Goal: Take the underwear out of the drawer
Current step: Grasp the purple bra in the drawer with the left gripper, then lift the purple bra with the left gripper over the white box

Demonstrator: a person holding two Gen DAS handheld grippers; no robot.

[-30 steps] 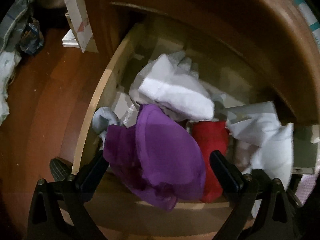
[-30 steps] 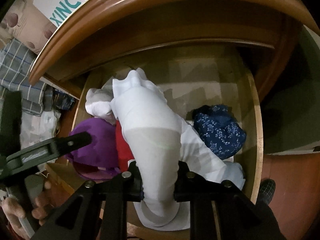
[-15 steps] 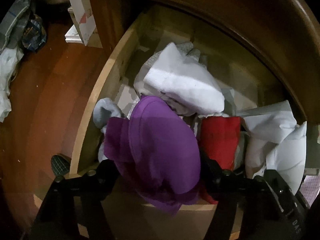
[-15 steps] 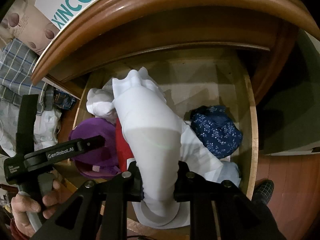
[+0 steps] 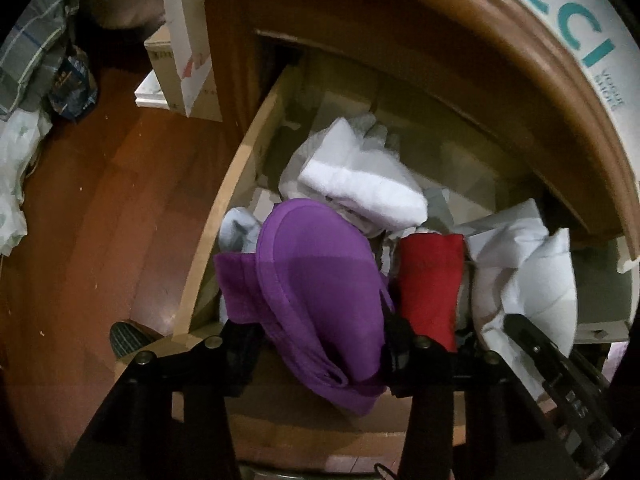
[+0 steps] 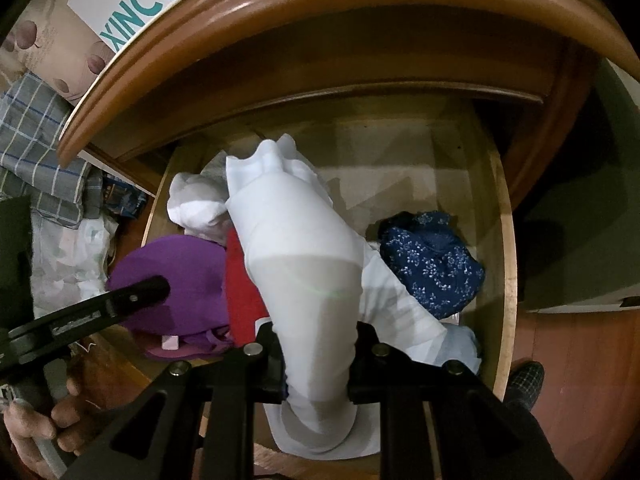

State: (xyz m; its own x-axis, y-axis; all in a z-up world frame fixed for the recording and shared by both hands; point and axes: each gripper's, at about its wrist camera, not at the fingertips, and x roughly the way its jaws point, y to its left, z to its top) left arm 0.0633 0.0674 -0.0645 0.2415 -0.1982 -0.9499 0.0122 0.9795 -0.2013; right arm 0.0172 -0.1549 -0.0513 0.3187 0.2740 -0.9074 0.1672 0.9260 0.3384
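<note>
The purple underwear [image 5: 320, 292] is clamped in the left tool [image 5: 316, 344], whose jaws have just been closing on it at the drawer's [image 5: 224, 216] near left corner. The white underwear [image 6: 296, 264] is gripped lengthwise by the closed right tool [image 6: 316, 356], further right. "XINCCI" is read on a box [image 6: 132, 4].

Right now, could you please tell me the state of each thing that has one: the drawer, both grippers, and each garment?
Wooden drawer: pulled open.
Left gripper: has just been closing, now shut on the purple fabric garment.
Purple fabric garment: pinched, drooping over the drawer front.
Right gripper: shut on the white stretchy garment.
White stretchy garment: held, stretched upward.
Red cloth: lying in the drawer.
Blue floral cloth: bunched, untouched.
</note>
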